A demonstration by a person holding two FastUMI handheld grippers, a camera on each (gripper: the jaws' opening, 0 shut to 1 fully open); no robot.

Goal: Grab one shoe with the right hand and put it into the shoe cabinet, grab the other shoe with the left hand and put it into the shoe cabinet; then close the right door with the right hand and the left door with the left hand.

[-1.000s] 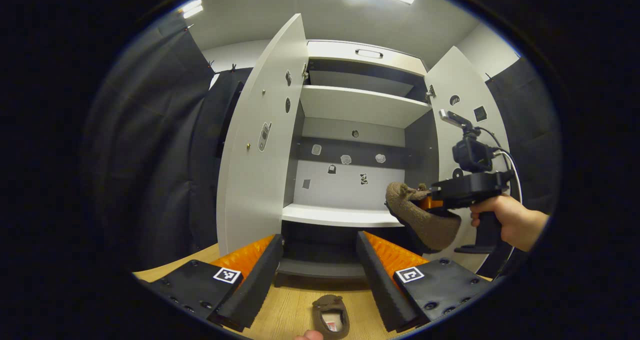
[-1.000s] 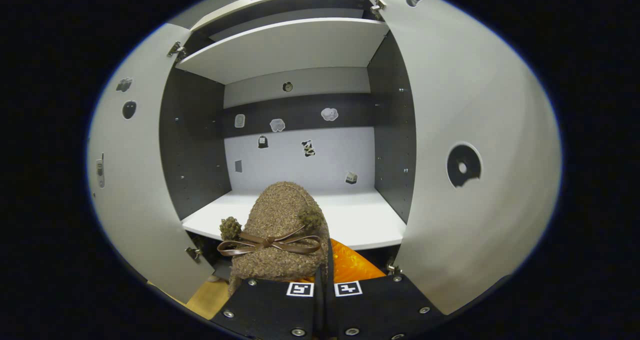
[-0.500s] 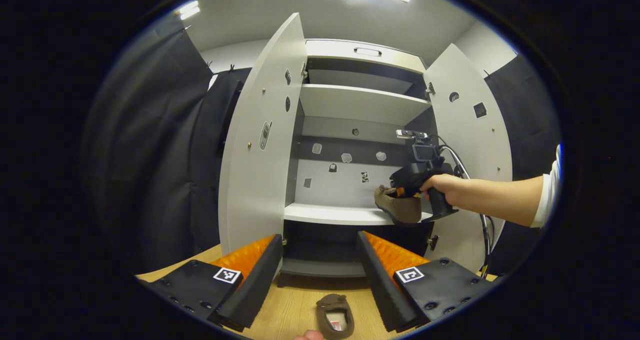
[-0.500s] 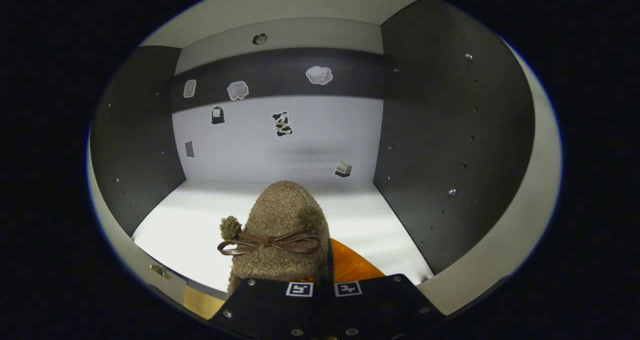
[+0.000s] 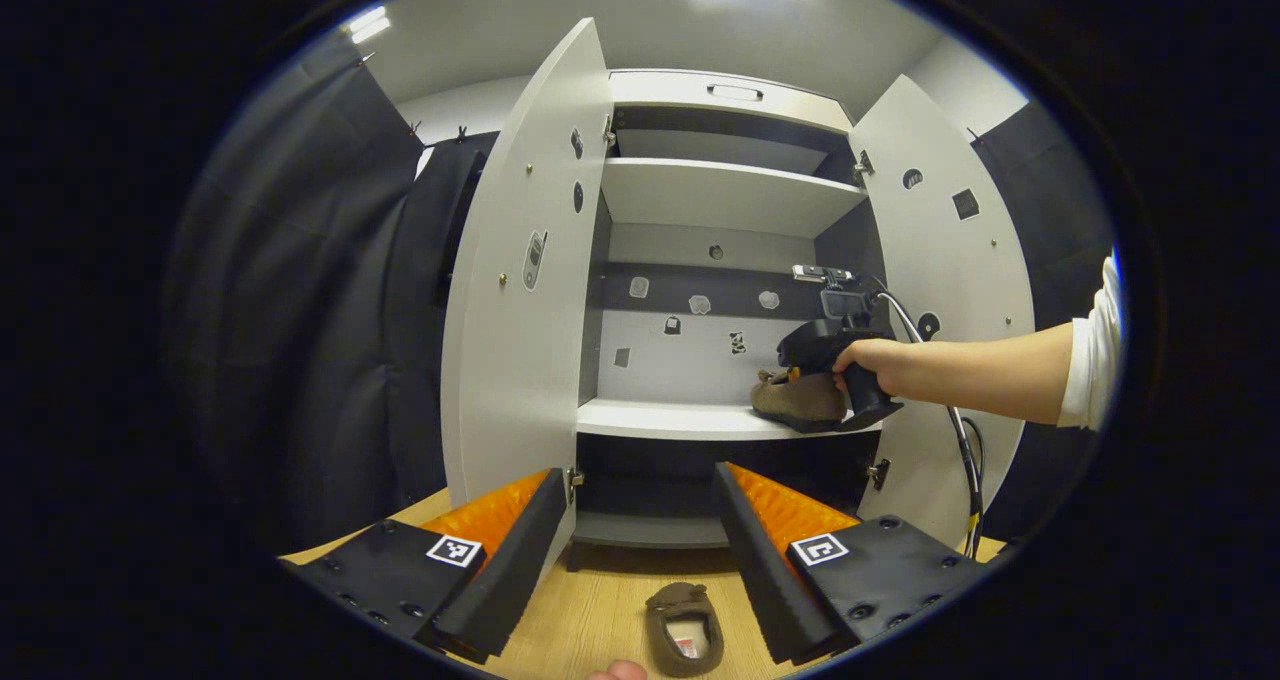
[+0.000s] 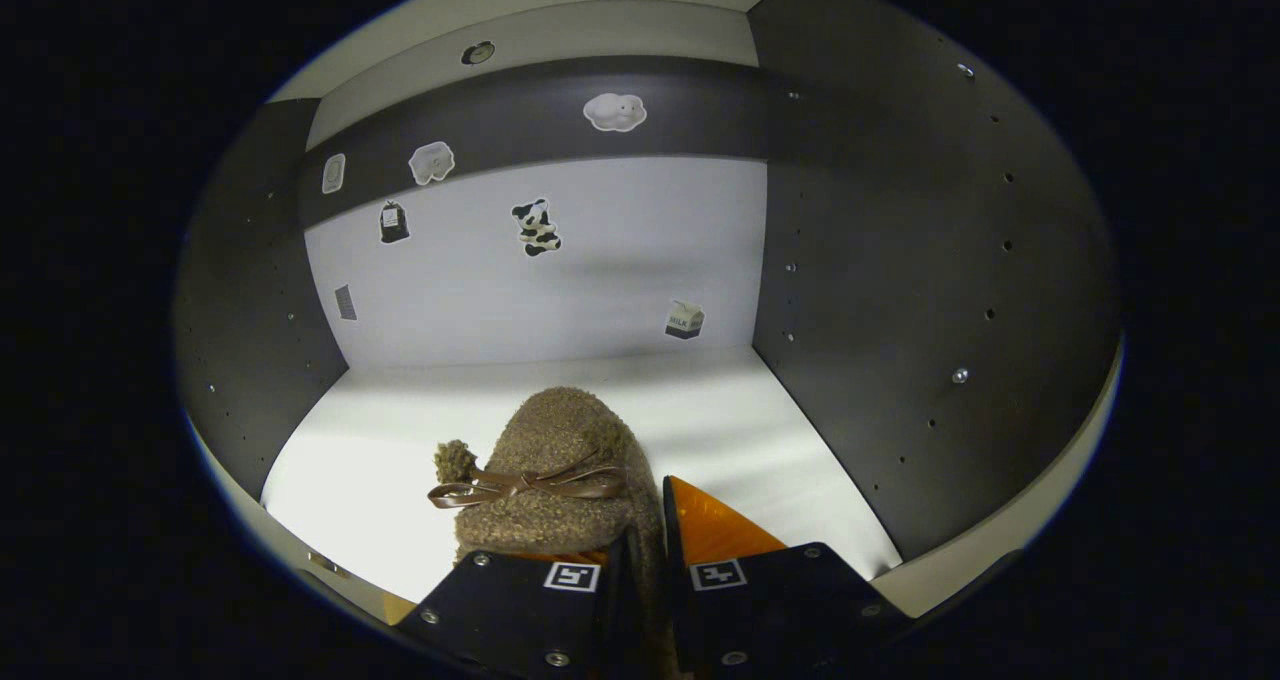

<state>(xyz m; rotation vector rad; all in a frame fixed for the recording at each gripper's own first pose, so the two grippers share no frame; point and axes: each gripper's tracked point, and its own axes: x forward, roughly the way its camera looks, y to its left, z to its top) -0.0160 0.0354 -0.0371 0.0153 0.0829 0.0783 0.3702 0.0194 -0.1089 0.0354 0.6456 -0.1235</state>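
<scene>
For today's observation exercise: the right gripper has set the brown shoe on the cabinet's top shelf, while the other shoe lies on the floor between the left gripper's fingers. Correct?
Not quite. The left gripper view shows the right gripper holding the brown shoe on the middle shelf, not the top one. The other shoe does lie on the floor.

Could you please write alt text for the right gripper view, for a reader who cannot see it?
The right gripper holds a fuzzy brown shoe with a bow by its side wall, low over the white shelf inside the shoe cabinet. Small stickers dot the back panel between dark side walls.
</scene>
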